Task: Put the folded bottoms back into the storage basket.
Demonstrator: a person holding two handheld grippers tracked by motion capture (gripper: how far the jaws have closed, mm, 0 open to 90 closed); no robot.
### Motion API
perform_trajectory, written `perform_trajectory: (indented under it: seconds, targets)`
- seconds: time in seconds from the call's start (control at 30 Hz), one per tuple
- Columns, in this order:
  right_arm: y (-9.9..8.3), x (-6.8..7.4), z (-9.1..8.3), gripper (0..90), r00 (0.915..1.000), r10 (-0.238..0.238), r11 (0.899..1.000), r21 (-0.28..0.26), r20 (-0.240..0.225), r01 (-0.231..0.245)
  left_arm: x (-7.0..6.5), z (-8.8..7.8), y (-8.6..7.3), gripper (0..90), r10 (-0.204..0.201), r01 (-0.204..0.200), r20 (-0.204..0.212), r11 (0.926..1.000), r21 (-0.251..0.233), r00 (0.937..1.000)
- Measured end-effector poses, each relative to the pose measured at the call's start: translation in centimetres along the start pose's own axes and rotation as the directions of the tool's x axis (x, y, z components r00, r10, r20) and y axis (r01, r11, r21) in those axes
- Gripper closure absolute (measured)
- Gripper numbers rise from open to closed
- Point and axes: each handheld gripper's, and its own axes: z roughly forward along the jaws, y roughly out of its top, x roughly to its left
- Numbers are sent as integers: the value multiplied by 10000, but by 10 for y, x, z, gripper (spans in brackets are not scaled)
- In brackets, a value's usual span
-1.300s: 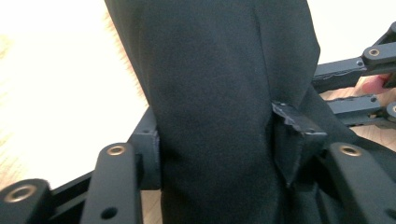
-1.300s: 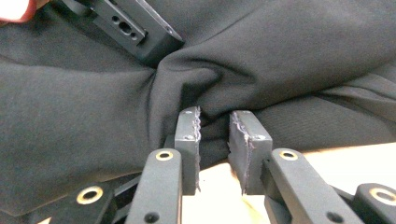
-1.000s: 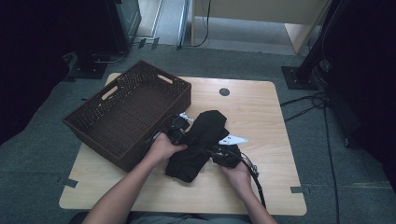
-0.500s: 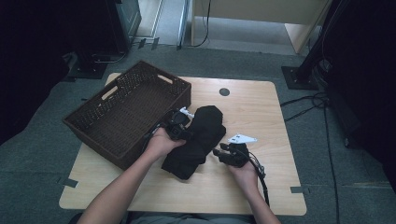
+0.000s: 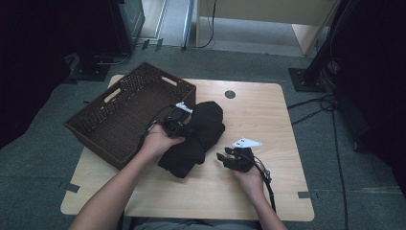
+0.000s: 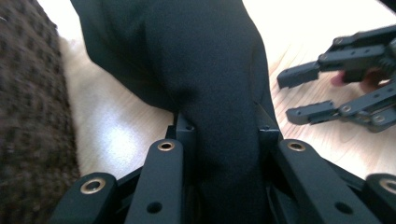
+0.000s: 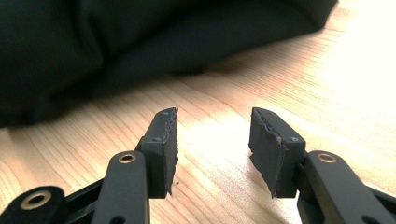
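A black cloth [image 5: 198, 134] lies bunched on the wooden table [image 5: 268, 120], just right of the basket. My left gripper [image 5: 184, 128] is shut on its left side. In the left gripper view the cloth [image 6: 210, 84] fills the gap between the jaws of the left gripper [image 6: 224, 128], which have just been closing on it. My right gripper [image 5: 224, 153] rests on the table to the right of the cloth, open and apart from it. Its jaws have just been opening, and nothing is between them in the right gripper view [image 7: 212, 135]. The cloth [image 7: 116, 46] lies beyond its tips.
A dark woven basket [image 5: 95, 136] with cut-out handles stands on the table's left half, close to the left hand; its wall [image 6: 28, 116] is beside the cloth. A round grommet [image 5: 230, 94] sits near the far edge. The right gripper [image 6: 289, 97] appears in the left gripper view.
The right gripper has let go of the cloth and drawn back to the right. The left hand has risen a little with the cloth, which has bunched toward the basket.
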Motion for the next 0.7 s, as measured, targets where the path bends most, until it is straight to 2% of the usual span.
perform_trajectory:
  seconds: [0.13, 0.17, 0.23, 0.47, 0.53, 0.7]
  targets:
    - [-1, 2, 3, 515, 9999, -115, 9999, 106, -3, 115, 3, -21, 9, 722, -28, 30, 55, 9995, -325, 10000]
    - [-1, 2, 4, 514, 9998, -183, 9998, 122, -12, 183, 3, -21, 9, 722, -28, 30, 55, 9995, -325, 10000]
    - [-2, 3, 5, 511, 9998, -181, 9995, 242, -18, 182, 5, -35, 14, 721, -75, 78, 57, 9983, -585, 10000]
    - [-3, 6, 7, 507, 9995, -330, 9993, 162, -4, 330, 11, -62, 24, 721, -82, 70, -132, 9962, -869, 9999]
    - [-4, 6, 7, 507, 9992, -390, 9991, 153, 17, 390, 16, -73, 25, 721, -254, 248, -47, 9951, -955, 9997]
    - [-5, 7, 7, 506, 9979, -630, 9980, 72, 130, 629, 22, -86, 27, 721, -318, 292, -224, 9941, -1048, 9992]
